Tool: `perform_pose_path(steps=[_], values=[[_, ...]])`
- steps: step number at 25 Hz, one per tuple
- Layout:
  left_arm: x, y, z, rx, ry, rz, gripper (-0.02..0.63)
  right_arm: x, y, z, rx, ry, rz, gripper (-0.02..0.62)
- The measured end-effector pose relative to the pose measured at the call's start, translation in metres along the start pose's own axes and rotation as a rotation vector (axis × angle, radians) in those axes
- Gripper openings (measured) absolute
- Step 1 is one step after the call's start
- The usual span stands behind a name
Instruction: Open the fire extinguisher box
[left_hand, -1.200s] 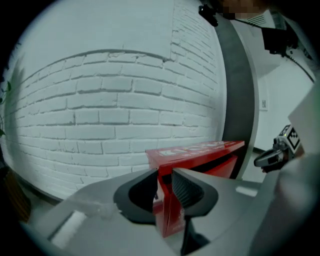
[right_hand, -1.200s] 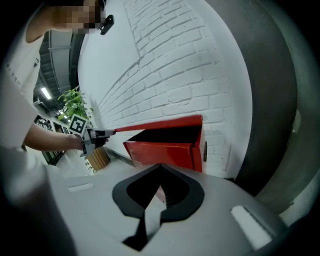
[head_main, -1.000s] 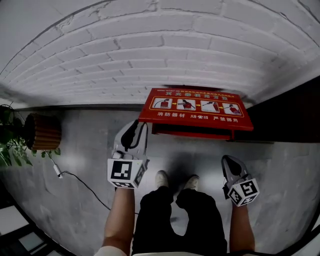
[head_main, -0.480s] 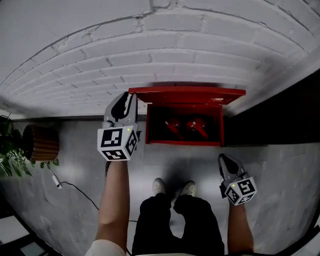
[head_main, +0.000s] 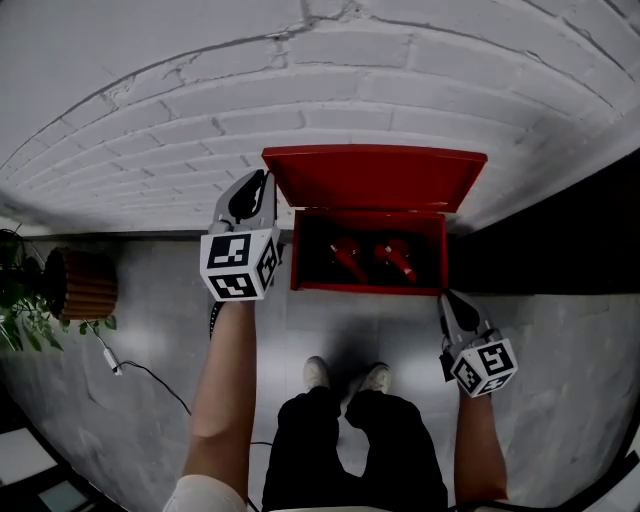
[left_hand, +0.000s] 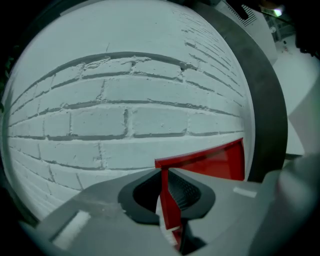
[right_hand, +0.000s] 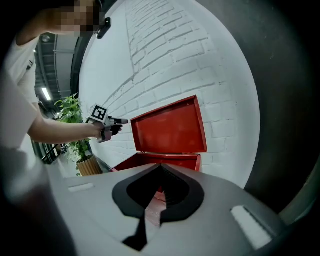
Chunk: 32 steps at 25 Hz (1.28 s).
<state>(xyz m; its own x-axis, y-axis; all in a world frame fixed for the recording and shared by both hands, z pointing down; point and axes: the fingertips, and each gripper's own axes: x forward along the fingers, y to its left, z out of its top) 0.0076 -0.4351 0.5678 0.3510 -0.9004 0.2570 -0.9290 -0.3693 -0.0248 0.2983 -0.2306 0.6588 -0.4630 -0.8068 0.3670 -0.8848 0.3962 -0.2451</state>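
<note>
A red fire extinguisher box (head_main: 366, 288) stands on the floor against a white brick wall. Its lid (head_main: 375, 178) is raised and leans back toward the wall. Two red extinguishers (head_main: 350, 256) lie inside. My left gripper (head_main: 260, 182) is at the lid's left edge. In the left gripper view the thin red lid (left_hand: 215, 162) edge stands between the closing jaws, and the left gripper (left_hand: 168, 200) pads touch it. My right gripper (head_main: 448, 298) hovers by the box's front right corner with a narrow gap and nothing in it. The right gripper view shows the lid (right_hand: 170, 127) up.
A potted plant in a ribbed brown pot (head_main: 85, 275) stands at the left by the wall. A thin cable (head_main: 150, 360) trails across the grey floor. The person's feet (head_main: 345, 375) are just in front of the box. A dark wall panel (head_main: 570, 240) lies at the right.
The lid has swung from nearly closed to upright, and the extinguishers now show. My left gripper rose from below the lid's front to its left edge. The right gripper barely moved.
</note>
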Motion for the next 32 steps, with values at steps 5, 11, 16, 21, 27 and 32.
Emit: perform_pose_path(steps=[5, 11, 16, 21, 27, 32], values=[[-0.038, -0.029, -0.027, -0.037, 0.031, -0.015, 0.020, 0.002, 0.000, 0.009, -0.006, -0.008, 0.003, 0.005], [-0.081, -0.060, -0.055, -0.064, 0.110, -0.042, 0.005, -0.003, 0.003, 0.019, -0.016, -0.005, 0.000, 0.005], [-0.110, -0.076, -0.072, -0.066, 0.168, -0.042, 0.005, -0.014, 0.009, 0.030, -0.023, -0.008, -0.005, 0.005], [-0.130, -0.089, -0.062, -0.084, 0.194, -0.045, 0.005, -0.029, 0.018, 0.048, -0.029, -0.011, -0.006, 0.005], [-0.135, -0.096, -0.056, -0.072, 0.187, -0.050, 0.005, -0.036, 0.019, 0.062, -0.032, -0.021, -0.009, 0.005], [-0.147, -0.105, -0.048, -0.092, 0.206, -0.055, 0.005, -0.045, 0.028, 0.076, -0.025, -0.023, -0.003, 0.005]])
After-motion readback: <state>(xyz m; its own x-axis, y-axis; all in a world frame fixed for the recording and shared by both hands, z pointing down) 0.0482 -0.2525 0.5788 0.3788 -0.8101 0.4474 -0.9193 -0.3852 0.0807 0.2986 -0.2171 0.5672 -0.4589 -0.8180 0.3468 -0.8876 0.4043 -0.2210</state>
